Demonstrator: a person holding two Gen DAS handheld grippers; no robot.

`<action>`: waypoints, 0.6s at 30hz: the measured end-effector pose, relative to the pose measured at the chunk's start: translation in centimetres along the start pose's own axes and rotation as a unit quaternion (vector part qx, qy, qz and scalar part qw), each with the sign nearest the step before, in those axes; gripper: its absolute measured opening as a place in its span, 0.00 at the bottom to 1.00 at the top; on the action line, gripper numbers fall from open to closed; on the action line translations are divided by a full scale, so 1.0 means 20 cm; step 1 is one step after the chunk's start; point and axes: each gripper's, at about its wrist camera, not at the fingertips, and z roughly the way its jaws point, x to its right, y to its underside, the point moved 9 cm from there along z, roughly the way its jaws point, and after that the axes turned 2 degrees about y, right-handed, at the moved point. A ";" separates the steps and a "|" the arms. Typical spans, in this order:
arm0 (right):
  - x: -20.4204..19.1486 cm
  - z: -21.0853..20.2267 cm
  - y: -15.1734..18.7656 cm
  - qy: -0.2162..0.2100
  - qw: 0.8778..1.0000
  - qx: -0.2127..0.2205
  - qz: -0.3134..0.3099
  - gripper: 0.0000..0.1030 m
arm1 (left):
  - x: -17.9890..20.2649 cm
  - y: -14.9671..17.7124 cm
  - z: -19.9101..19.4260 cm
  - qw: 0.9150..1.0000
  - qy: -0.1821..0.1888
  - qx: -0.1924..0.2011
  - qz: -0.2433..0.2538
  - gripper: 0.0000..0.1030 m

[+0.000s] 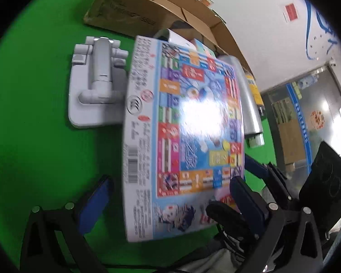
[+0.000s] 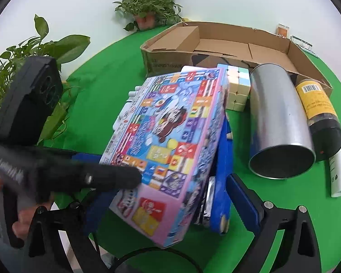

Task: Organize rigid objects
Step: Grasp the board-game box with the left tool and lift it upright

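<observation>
A colourful board game box [image 1: 181, 136] is held tilted above the green table; it also shows in the right wrist view [image 2: 168, 141]. My left gripper [image 1: 168, 193] stands wide around its near end, with the left finger [image 1: 95, 202] apart from the box and the right finger [image 1: 245, 198] at its edge. My right gripper [image 2: 163, 179] is shut on the box's near end, with blue fingers [image 2: 225, 170] on either side. The other gripper's black body [image 2: 56, 173] overlaps the box's left edge.
An open cardboard box [image 2: 216, 45] lies at the back. A silver metal can [image 2: 277, 122], a yellow-labelled jar [image 2: 318, 111], a white tube [image 2: 338, 173] and a pastel cube [image 2: 237, 86] lie at the right. A grey folded stand [image 1: 95, 82] lies left of the box. Potted plants [image 2: 147, 6] stand behind.
</observation>
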 end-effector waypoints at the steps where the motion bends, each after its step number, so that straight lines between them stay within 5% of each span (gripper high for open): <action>1: 0.00 -0.01 0.00 0.001 1.000 0.001 0.001 0.94 | 0.00 -0.02 0.00 1.000 0.011 0.002 -0.006 0.98; 11: -0.02 0.09 -0.07 0.012 1.000 -0.012 -0.018 0.92 | 0.06 -0.04 0.01 1.000 0.019 -0.006 0.018 0.81; 18: -0.02 0.07 -0.10 0.002 1.000 0.011 -0.018 0.90 | 0.14 -0.07 -0.05 0.996 -0.040 0.042 0.067 0.77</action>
